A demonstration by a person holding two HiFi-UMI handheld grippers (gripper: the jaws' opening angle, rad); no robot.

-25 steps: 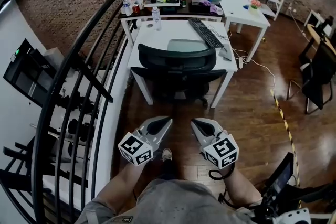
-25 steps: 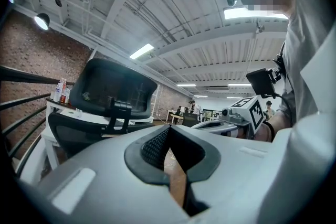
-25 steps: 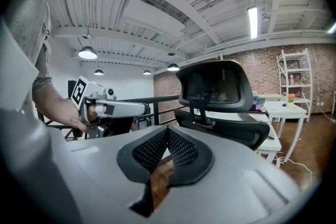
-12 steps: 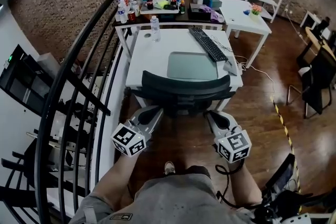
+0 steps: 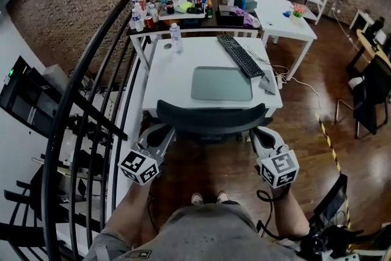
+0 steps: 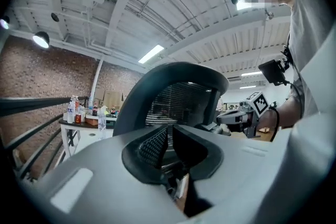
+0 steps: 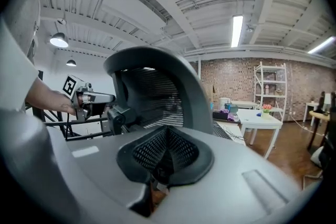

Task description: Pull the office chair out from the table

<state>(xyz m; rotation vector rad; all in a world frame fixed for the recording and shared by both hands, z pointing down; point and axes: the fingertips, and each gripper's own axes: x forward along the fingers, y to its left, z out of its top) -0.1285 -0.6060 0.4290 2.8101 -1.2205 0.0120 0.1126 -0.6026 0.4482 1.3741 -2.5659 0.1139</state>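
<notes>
**Office chair tucked at the table, both grippers at its backrest**

Head view: the office chair (image 5: 211, 122) sits at frame centre. Only its black curved backrest shows, against the near edge of the white table (image 5: 165, 79). Seat, base and castors are hidden.

The left gripper (image 5: 166, 131) is at the backrest's left end and the right gripper (image 5: 258, 133) at its right end. I cannot tell whether either tip touches the chair.

Left gripper view: the jaws have just been opening. They stand a narrow slit apart with nothing between them, and the mesh backrest (image 6: 178, 97) is beyond.

Right gripper view: the jaws are closed together and empty, and the backrest (image 7: 157, 92) fills the centre left.

On the table are a keyboard (image 5: 239, 55) and a grey desk mat (image 5: 222, 84).
</notes>
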